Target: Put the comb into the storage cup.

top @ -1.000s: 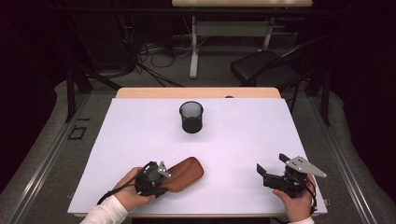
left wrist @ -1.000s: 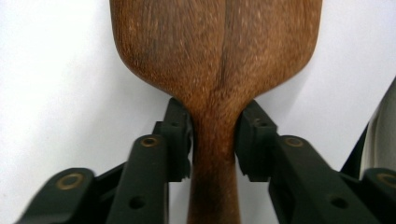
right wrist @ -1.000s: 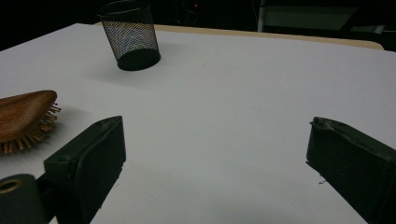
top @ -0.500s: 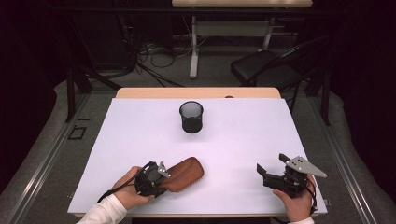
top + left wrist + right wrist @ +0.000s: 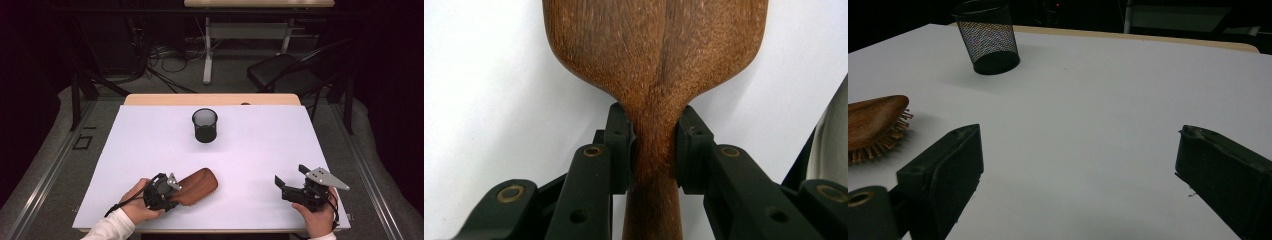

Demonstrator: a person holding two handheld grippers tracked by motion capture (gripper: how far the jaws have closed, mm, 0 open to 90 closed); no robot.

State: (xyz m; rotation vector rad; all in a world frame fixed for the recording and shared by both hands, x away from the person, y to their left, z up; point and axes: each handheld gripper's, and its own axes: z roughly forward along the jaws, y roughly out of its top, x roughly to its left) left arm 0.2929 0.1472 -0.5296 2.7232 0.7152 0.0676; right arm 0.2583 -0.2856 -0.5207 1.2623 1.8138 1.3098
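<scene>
At the left we see our left tool (image 5: 172, 190) low over the white table (image 5: 250, 150), its two black jaws clamped on the narrow neck of the wooden hairbrush (image 5: 197, 186). In the left gripper view the pads (image 5: 620, 145) press both sides of the brush (image 5: 654, 75) handle, and the broad wooden back spreads out just beyond them. The brush lies on the table bristles down, its head reaching away from this tool toward the middle. Farther off, past the brush head, stands a black mesh pen cup (image 5: 205, 125), upright and well apart from both tools. At the right our right tool (image 5: 291, 184) rests near the table's front edge, its jaws wide apart with nothing but bare table between them.
</scene>
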